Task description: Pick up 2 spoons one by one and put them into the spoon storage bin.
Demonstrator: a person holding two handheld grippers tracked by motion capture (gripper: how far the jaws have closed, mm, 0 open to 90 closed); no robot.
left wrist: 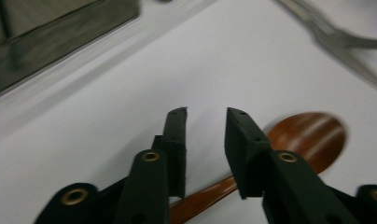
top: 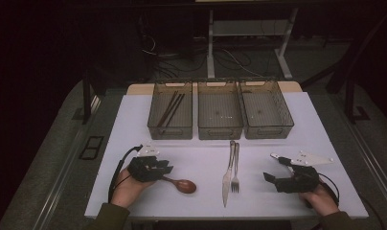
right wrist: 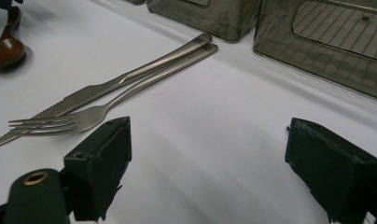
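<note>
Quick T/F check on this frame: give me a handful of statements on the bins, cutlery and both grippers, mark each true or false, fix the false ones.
1. Three bins stand in a row at the far side of the table. True.
2. The chopsticks lie in the middle bin. False: they lie in the left bin; the middle bin holds no cutlery.
3. The knife and fork lie side by side on the table. True.
4. The right gripper is shut on the fork. False: its jaws stand wide apart over bare table, with the fork beyond them.
5. The left gripper is at the wooden spoon's handle, jaws open. True.
</note>
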